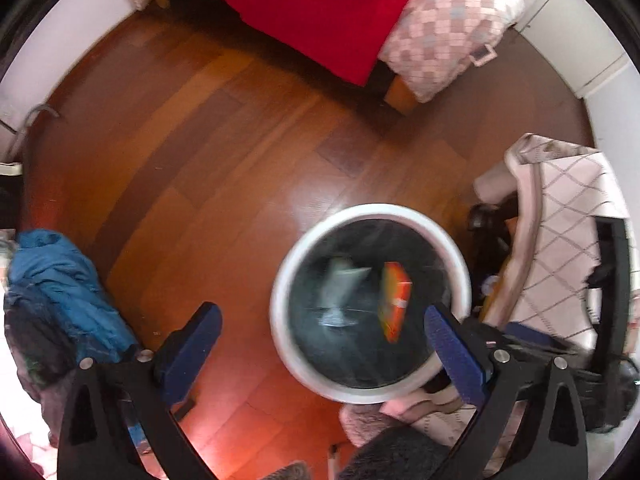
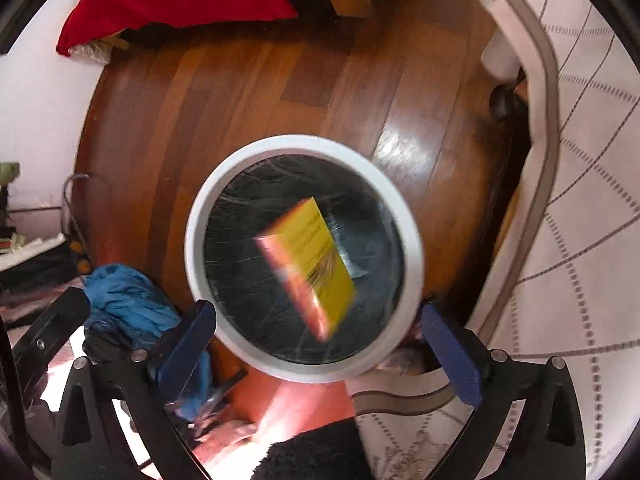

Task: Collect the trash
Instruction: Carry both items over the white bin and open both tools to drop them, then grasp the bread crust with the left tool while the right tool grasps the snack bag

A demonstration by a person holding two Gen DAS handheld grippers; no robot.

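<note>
A round white bin (image 1: 370,212) with a black liner stands on the wood floor; it also shows in the right wrist view (image 2: 304,145). A yellow and orange box (image 2: 316,272) is blurred in the bin's mouth, free of both grippers; it also shows in the left wrist view (image 1: 394,300). A blurred grey-white piece (image 1: 340,292) lies in the bin beside it. My left gripper (image 1: 324,348) is open and empty, above the bin's left side. My right gripper (image 2: 318,344) is open and empty, straddling the bin's near rim.
A bed with a red cover (image 1: 312,8) and checked quilt (image 1: 452,24) stands at the far side. A blue jacket (image 1: 68,292) lies left of the bin. A chair draped in a patterned white cloth (image 2: 580,200) stands right of the bin.
</note>
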